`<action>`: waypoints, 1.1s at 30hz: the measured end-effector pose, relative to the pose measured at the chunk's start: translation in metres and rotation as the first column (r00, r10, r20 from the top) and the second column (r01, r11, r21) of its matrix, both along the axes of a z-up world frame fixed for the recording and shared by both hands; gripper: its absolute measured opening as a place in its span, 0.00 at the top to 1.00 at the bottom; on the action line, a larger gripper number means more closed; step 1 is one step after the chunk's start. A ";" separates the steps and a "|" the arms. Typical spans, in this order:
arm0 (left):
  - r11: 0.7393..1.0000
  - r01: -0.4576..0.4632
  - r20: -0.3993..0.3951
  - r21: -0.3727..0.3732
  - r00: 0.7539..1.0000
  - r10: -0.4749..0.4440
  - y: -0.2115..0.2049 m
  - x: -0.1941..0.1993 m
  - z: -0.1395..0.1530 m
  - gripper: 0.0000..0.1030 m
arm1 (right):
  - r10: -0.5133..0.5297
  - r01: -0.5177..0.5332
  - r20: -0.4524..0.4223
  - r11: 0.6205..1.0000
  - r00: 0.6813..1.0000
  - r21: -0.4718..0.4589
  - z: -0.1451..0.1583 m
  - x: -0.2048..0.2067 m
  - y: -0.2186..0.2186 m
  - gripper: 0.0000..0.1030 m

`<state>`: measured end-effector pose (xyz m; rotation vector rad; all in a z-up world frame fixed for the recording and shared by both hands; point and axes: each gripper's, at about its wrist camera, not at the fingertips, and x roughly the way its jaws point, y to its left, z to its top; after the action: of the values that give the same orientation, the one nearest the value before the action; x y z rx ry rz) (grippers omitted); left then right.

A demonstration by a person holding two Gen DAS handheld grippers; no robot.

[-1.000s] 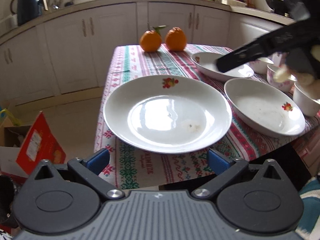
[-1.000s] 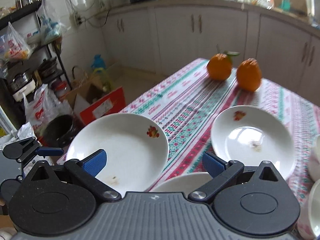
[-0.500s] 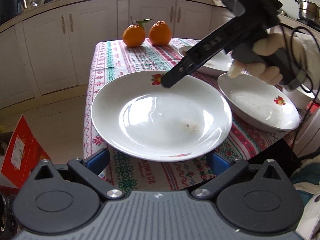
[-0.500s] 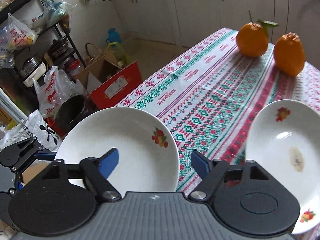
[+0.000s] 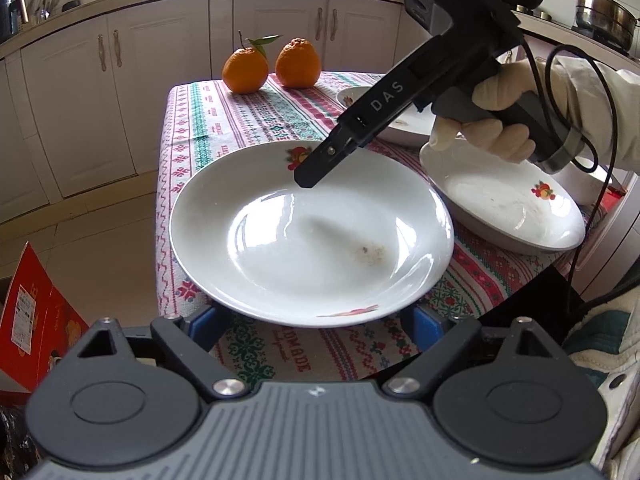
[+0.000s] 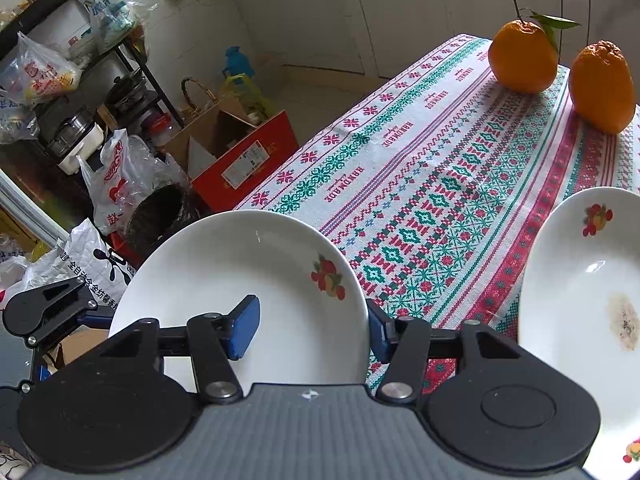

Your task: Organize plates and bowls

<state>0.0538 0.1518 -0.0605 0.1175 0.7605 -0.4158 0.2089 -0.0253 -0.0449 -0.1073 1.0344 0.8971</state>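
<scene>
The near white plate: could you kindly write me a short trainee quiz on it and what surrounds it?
1. True or false: the right gripper is shut on the near plate at its rim.
2. How many oranges stand on the tablecloth?
3. The plate's fruit motif sits: A at its centre; B near the gripped rim; C nowhere.
Key: 1 true; 2 two; 3 B.

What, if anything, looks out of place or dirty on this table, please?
The white fruit-printed ceramic plate overhangs the table edge beyond the patterned tablecloth, with the right gripper shut on its rim. It carries a brownish dried smear, so it looks unwashed.
</scene>
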 end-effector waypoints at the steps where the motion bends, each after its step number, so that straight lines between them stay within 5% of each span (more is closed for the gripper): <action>1: 1.000 0.001 -0.002 0.001 1.000 -0.001 0.000 0.001 0.000 0.12 | -0.001 0.001 -0.002 1.000 1.000 0.001 0.000 0.001 0.000 0.41; 33: 0.998 0.063 0.003 0.031 0.998 -0.063 0.005 0.092 -0.001 0.12 | -0.125 0.124 0.048 0.992 0.991 0.021 -0.003 0.082 -0.002 0.40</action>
<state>0.1460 0.1567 -0.0617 0.1716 0.7605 -0.4634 0.2911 -0.0276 -0.0478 -0.0494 0.9761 0.7862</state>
